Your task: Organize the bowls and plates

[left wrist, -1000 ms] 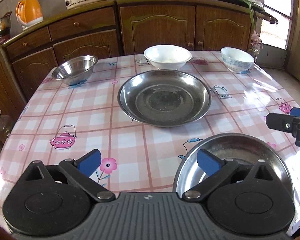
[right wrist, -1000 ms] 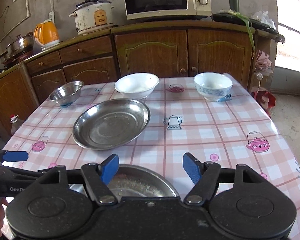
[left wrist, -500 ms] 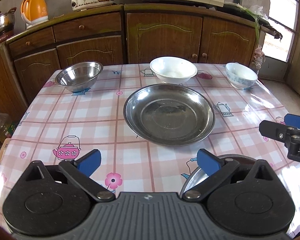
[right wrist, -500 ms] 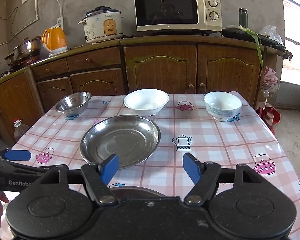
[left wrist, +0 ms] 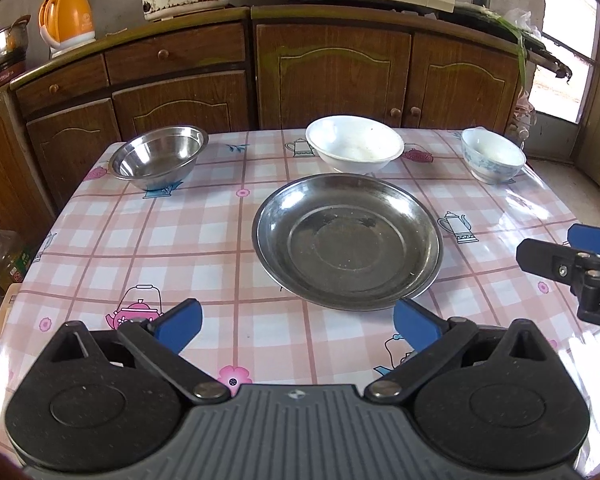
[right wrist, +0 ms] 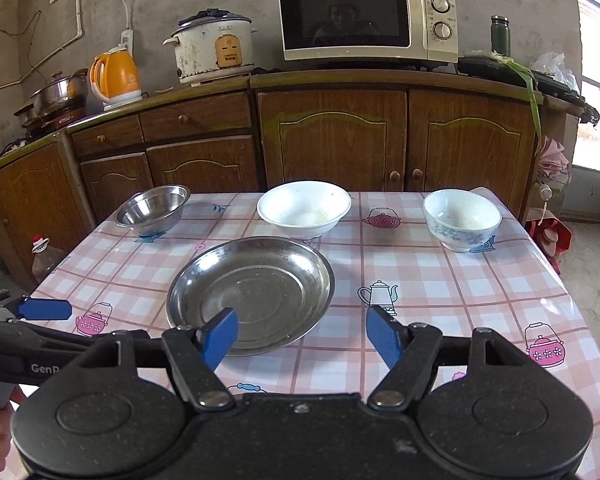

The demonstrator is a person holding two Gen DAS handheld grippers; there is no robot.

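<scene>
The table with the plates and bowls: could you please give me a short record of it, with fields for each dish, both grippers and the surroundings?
surface: table with pink checked teapot cloth
centre: large steel plate, empty
far left: steel bowl
far middle: white bowl, just behind the plate
far right: blue-patterned bowl
left gripper: open, holding nothing
right gripper: open, holding nothing
behind table: wooden cabinets with microwave, rice cooker, orange kettle
</scene>
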